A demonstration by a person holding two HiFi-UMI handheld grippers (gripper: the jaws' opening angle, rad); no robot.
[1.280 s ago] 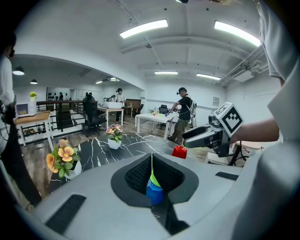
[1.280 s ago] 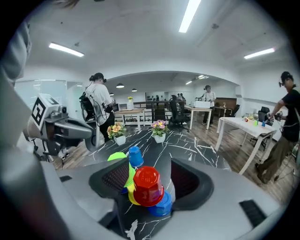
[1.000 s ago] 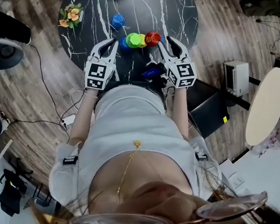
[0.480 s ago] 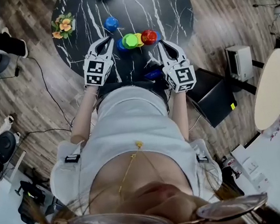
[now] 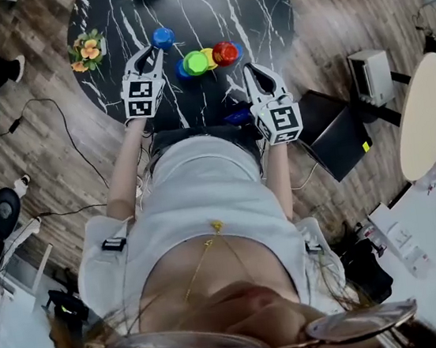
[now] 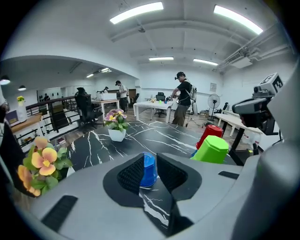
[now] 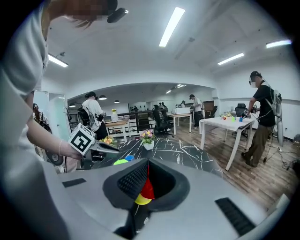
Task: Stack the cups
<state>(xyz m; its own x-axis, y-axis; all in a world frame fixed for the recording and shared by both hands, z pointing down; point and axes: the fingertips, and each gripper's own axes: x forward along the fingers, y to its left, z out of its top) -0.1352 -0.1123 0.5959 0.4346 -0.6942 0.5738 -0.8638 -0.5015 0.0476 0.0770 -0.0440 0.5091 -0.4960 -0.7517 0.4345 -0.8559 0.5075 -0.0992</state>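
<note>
Cups [image 5: 204, 58] stand on the marbled table [image 5: 252, 5] in an office [image 6: 161, 101], yellow cup [image 5: 211, 58] half hidden; left tongs [image 5: 150, 55] just opening, gripping nothing, right tongs [image 5: 259, 71] pressed together.

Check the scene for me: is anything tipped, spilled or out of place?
Nothing looks spilled or broken. One oddity: the green cup looks tilted rather than standing flat, crowded in beside the red cup. The blue cup stands alone, mouth down, well apart from that cluster.

We note the left gripper [image 5: 150, 54], jaws just opening, with a lone blue cup [image 5: 162, 37] just beyond its tips at 1 o'clock. The green cup [image 5: 195, 62] and red cup [image 5: 224, 52] cluster at the table's [image 5: 259, 4] 6 o'clock.
</note>
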